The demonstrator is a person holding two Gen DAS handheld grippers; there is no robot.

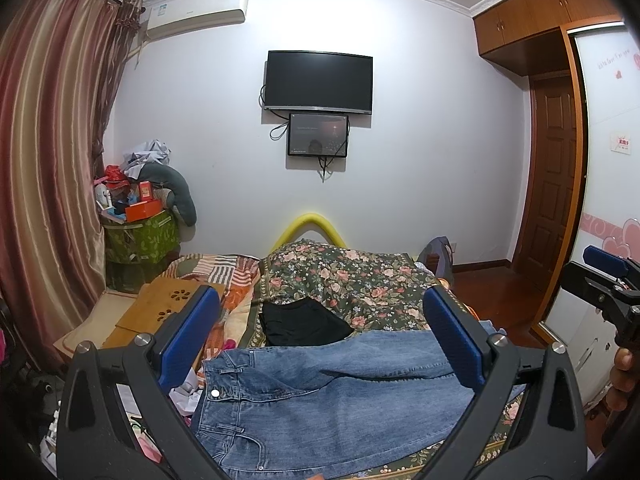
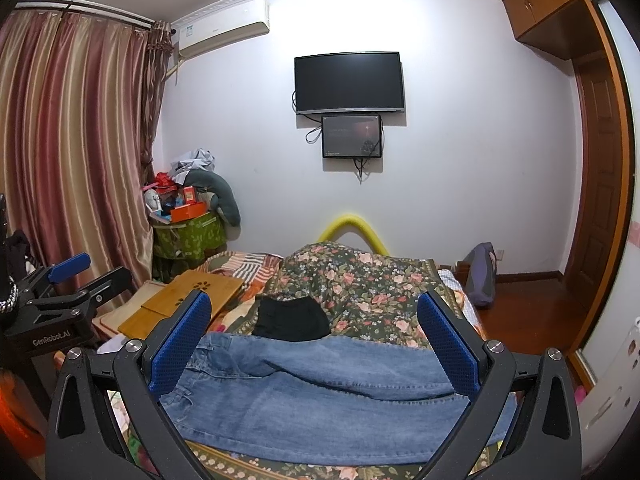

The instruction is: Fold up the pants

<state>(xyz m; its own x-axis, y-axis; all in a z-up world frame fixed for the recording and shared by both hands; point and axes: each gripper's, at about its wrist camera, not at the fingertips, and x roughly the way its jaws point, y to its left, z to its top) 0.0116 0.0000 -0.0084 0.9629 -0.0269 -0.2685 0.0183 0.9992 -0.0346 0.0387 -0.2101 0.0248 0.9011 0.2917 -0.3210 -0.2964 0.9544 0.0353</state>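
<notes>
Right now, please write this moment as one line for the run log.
stage: before first fold | jeans: flat on floral bedspread | left gripper: open, above jeans | right gripper: open, above jeans

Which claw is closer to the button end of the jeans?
Left. The left claw hangs over the jeans near the waistband button; the right claw hangs further along the legs.

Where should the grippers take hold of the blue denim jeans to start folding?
Probably at the two ends: the left gripper on the waistband of the blue denim jeans, the right gripper on the hems, coming down from above, since they lie flat across the floral bedspread.
</notes>
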